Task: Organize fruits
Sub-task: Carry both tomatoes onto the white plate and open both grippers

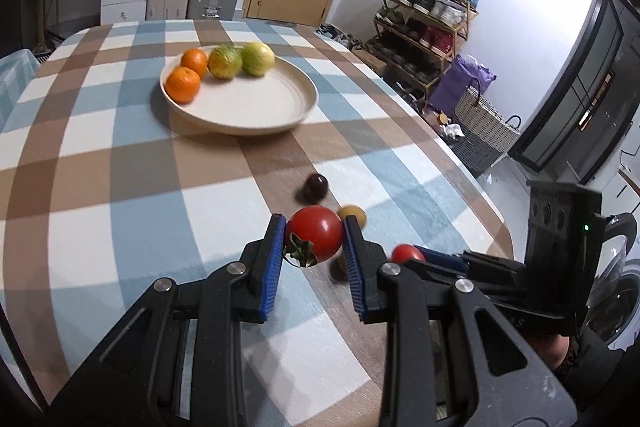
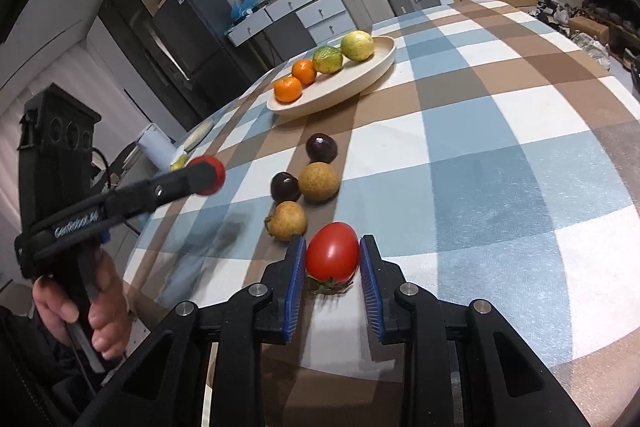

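left tongs (image 1: 314, 239) clamped on a raised tomato (image 1: 316, 233), right tongs (image 2: 332, 259) loosely around another tomato (image 2: 333, 251)

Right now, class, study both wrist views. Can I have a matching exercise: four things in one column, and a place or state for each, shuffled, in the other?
Column 1
1. left tool
2. right tool
3. two oranges
4. two dark fruits

Column 2
a. on the plate
b. shut on a tomato, above the table
c. open, fingers either side of a tomato lying on the cloth
d. on the cloth, off the plate

Pairs: 1-b, 2-c, 3-a, 4-d
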Demonstrator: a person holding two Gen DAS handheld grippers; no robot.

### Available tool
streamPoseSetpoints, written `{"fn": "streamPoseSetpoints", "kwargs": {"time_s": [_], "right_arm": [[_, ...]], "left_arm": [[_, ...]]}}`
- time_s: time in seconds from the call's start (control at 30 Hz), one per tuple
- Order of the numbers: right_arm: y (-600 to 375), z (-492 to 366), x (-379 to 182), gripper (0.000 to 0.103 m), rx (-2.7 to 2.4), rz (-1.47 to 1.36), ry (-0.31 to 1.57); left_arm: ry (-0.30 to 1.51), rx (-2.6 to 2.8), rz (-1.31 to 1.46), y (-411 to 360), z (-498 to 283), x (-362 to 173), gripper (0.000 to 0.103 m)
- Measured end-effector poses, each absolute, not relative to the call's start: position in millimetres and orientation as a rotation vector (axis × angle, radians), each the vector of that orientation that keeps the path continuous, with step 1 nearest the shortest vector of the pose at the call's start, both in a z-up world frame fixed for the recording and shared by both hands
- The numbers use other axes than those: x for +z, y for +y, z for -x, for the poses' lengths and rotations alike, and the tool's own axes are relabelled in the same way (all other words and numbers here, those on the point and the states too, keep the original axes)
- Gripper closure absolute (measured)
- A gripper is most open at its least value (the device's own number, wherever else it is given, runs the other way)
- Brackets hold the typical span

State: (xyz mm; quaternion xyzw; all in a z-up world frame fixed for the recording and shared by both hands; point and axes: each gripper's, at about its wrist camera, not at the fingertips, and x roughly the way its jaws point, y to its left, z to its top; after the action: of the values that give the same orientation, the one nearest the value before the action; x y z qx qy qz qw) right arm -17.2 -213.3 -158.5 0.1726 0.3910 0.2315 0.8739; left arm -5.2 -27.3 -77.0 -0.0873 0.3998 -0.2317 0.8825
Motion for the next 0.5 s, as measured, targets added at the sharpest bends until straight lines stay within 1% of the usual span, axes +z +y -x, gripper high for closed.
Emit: {"fn": "streamPoseSetpoints", "kwargs": {"time_s": [0.13,0.27,0.5], "right_arm": [[-216,12,-149,0.075,0.511,-0.390,0.785],[-217,-4,-125,0.075,0.543,-0.381,0.735],[-207,-63,-92,0.075,0.591,-0.337,0.708]], "left_arm": [[0.825,-0.478,0.186,-19,-13,-69,0.077],[0.832,-0.465,0.219,-9,-45,-62,0.077],[0.827,-0.414,0.213,-3,-107,-56,0.077]]}}
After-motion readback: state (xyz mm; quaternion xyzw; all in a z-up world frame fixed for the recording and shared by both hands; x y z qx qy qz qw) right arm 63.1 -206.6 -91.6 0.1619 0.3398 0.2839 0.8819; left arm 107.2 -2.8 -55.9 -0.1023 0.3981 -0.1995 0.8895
